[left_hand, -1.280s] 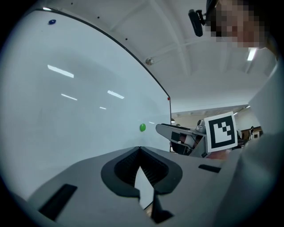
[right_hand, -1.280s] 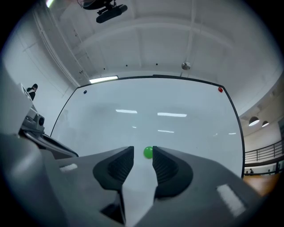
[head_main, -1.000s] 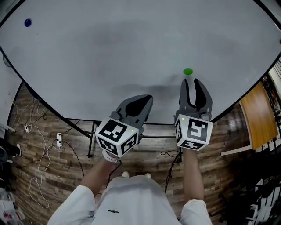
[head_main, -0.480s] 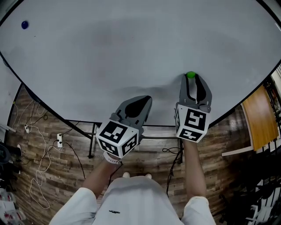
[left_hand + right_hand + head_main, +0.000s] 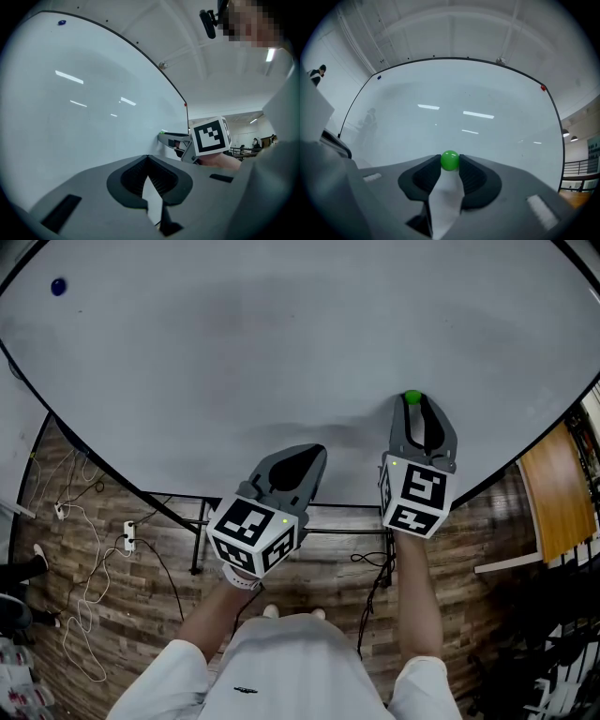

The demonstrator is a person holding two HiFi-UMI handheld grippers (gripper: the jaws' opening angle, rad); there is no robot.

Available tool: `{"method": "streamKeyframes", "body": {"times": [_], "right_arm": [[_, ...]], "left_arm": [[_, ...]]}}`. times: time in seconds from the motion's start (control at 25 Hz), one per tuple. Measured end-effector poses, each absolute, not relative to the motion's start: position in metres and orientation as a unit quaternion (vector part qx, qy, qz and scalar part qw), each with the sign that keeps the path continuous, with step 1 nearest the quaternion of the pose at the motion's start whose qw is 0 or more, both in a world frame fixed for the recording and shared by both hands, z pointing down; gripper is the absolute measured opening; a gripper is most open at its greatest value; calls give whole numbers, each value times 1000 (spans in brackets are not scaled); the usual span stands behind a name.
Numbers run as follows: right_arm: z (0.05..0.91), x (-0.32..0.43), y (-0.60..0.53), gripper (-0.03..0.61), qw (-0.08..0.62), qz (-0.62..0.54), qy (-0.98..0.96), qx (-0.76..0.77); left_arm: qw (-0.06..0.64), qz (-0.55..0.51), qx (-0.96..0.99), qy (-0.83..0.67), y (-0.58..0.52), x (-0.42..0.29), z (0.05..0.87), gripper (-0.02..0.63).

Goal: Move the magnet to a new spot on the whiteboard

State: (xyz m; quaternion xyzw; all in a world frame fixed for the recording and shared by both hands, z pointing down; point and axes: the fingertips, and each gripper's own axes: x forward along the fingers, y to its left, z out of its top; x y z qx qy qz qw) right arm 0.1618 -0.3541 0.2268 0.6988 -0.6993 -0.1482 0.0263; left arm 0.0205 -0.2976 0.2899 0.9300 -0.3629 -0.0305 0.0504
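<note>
A small green magnet sits on the whiteboard near its lower right. My right gripper is shut on the green magnet, one fingertip on each side of it. The right gripper view shows the round green magnet pinched at the tips of the right gripper, against the whiteboard. My left gripper hangs lower, just off the board's bottom edge, shut and holding nothing. In the left gripper view the left gripper shows its tips together, and the right gripper touches the board beyond it.
A blue magnet sits at the board's upper left, and a red magnet on its upper right edge. Below the board are its stand's legs, cables on the wooden floor at left, and a wooden tabletop at right.
My right gripper rose to the green magnet from just below it and closed on it. The left gripper stayed where it was.
</note>
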Motion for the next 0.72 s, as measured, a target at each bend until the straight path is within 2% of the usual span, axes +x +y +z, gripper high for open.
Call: {"method": "streamKeyframes", "body": {"times": [0.72], "right_arm": [[248,156,-313,132,22,-140,-737,661]], "left_arm": [[41,-41,933,-355,-269,9,294,6]]}}
